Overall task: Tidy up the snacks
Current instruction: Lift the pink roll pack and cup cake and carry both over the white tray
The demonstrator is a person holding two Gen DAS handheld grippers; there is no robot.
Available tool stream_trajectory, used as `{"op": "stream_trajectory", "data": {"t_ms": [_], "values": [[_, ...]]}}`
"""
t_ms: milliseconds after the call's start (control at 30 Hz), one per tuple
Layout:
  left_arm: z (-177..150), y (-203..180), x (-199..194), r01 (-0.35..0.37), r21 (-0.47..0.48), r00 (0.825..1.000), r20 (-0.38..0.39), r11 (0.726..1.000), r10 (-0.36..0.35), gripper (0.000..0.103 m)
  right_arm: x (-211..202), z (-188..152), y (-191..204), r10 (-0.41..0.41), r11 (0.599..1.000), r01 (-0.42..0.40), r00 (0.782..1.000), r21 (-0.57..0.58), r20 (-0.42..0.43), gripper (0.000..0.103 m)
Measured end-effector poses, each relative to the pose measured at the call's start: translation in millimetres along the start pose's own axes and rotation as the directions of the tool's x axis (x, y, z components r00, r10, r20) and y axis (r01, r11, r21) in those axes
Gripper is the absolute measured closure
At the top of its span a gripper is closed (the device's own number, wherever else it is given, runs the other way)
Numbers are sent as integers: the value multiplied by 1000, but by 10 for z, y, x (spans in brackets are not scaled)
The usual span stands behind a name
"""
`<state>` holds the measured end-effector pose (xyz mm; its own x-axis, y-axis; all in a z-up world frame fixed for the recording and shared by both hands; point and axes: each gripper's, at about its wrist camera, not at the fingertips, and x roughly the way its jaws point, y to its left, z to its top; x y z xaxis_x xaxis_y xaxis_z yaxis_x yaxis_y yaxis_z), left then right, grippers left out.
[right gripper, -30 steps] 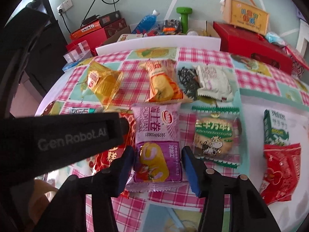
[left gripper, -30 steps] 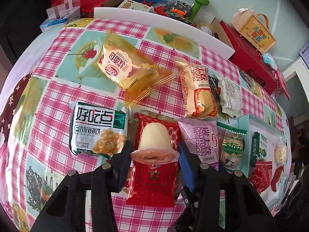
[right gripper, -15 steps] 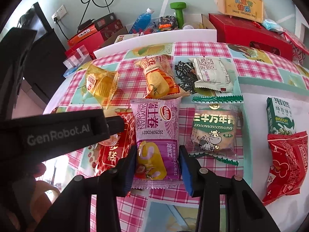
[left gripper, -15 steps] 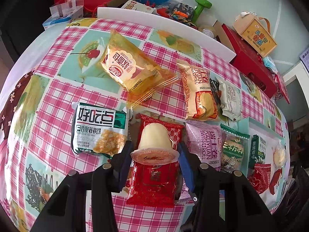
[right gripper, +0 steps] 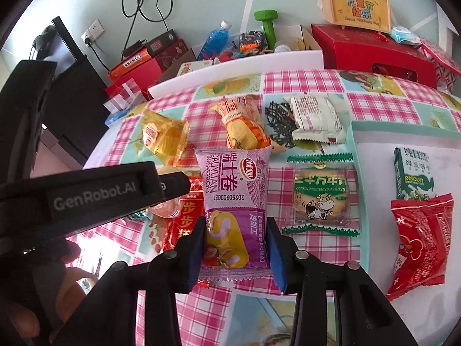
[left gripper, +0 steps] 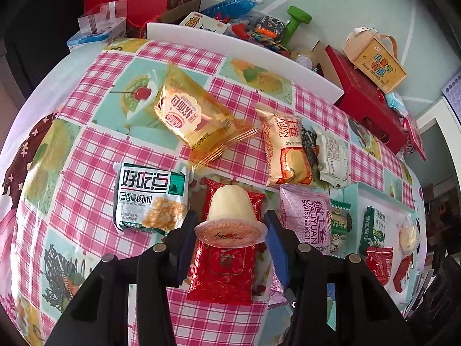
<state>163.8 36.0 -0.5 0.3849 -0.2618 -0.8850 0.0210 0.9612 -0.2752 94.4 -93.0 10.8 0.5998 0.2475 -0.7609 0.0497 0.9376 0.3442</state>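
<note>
My left gripper [left gripper: 230,226] is shut on a pale jelly cup [left gripper: 230,204] with a pink foil lid, held just above a red packet [left gripper: 223,274] on the checked tablecloth. The purple Swiss roll packet [right gripper: 233,190] lies to its right. My right gripper [right gripper: 237,232] has its jaws closing on this packet, and both blue pads press its lower sides. In the right wrist view the left gripper's black body [right gripper: 95,193] crosses the left side and hides part of the red packet.
A green-white cookie packet [left gripper: 149,199], a yellow cake packet [left gripper: 190,115], an orange Swiss roll [left gripper: 285,147] and a white packet [left gripper: 334,155] lie further back. A teal-edged white sheet [right gripper: 374,144] holds a cow-print cake [right gripper: 319,196], a green biscuit packet [right gripper: 412,173] and a red packet [right gripper: 420,239]. Boxes crowd the far edge.
The right jaws have closed in from either side onto the purple packet's lower end. The left gripper has risen slightly with the jelly cup still in it.
</note>
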Motion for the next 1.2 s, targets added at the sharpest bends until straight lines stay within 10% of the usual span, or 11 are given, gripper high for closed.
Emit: {"op": "stream_trajectory", "data": {"t_ms": [1200], "values": [[-77, -813, -555, 83, 144, 986, 129, 986, -101, 55, -922, 221, -728, -91, 984, 55, 974, 172, 208, 61]]}}
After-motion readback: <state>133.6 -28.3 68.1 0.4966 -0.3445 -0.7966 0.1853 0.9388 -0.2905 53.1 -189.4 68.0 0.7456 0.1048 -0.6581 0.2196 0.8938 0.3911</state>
